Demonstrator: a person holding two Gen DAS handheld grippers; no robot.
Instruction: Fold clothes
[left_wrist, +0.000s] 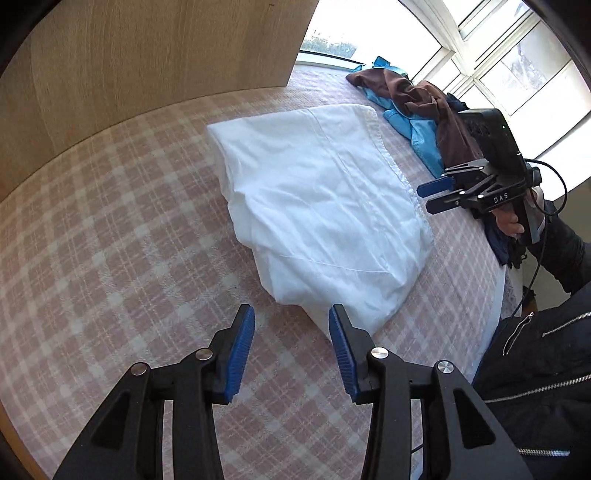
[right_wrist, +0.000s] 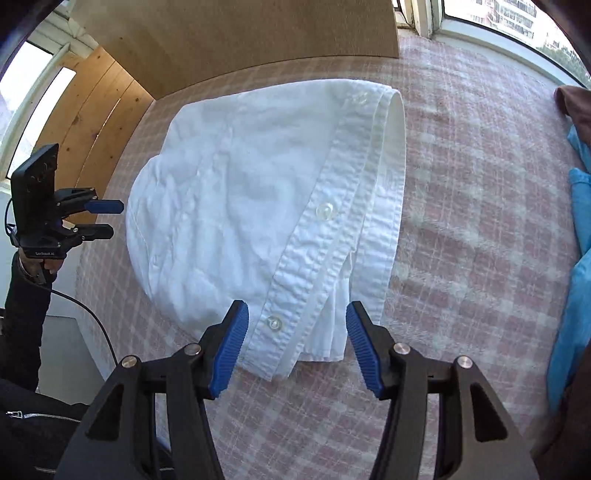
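Note:
A white button shirt (left_wrist: 317, 206) lies folded into a compact bundle on the pink checked bed cover (left_wrist: 110, 240). In the right wrist view the shirt (right_wrist: 258, 192) shows its button placket and two buttons facing me. My left gripper (left_wrist: 291, 325) is open and empty, just short of the bundle's near corner. My right gripper (right_wrist: 297, 321) is open and empty, its fingers on either side of the placket's near end, above it. Each gripper shows in the other's view: the right one (left_wrist: 428, 197) by the shirt's right edge, the left one (right_wrist: 110, 218) by its left edge.
A heap of brown (left_wrist: 413, 92) and blue clothes (left_wrist: 417, 136) lies at the far right of the bed, also seen in the right wrist view (right_wrist: 576, 206). A wooden headboard (left_wrist: 147, 55) stands behind. Windows lie beyond. The bed's edge (left_wrist: 498, 295) is beside my body.

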